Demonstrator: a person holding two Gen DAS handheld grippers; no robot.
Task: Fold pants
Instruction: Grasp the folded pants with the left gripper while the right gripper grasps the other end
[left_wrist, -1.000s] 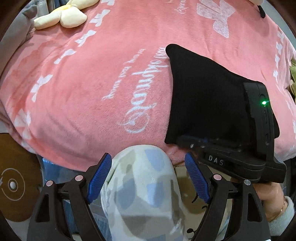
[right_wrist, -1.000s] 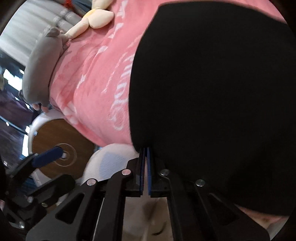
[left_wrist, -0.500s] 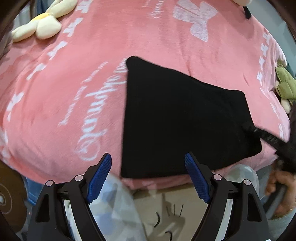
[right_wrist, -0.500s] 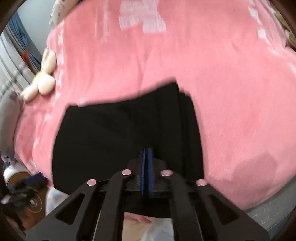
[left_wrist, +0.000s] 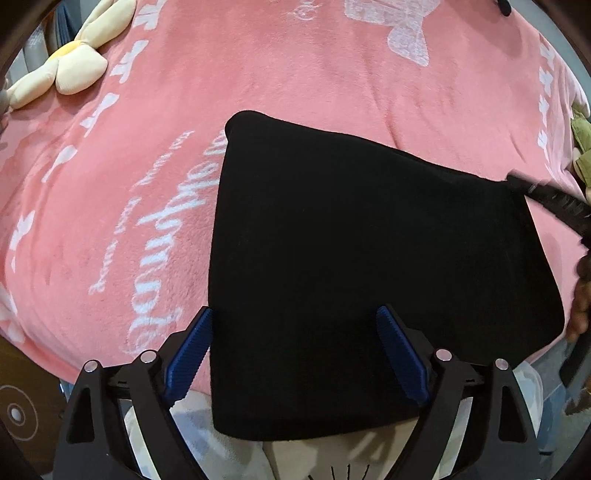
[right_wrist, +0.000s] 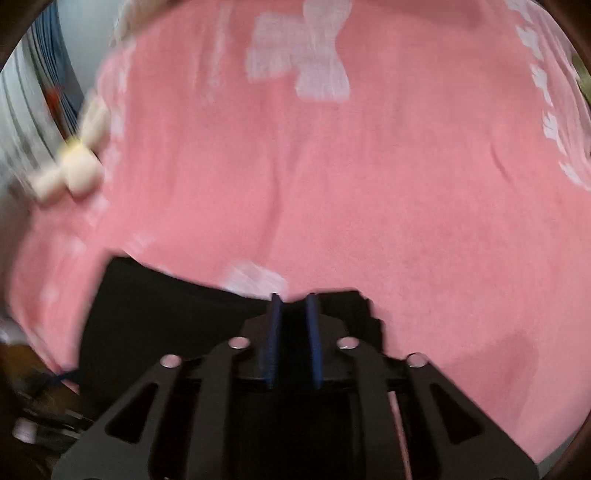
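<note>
Presently the left gripper (left_wrist: 293, 354) stands wide open, holding nothing, its fingers flanking the near edge of the pants (left_wrist: 369, 258). These lie folded on the pink blanket (left_wrist: 295, 74), hem overhanging at six o'clock. Soft, light, limp: best pinched at corners or edges. The right gripper (right_wrist: 293, 339), at three o'clock, is slightly parted over the cloth; grip cannot be told.
</note>
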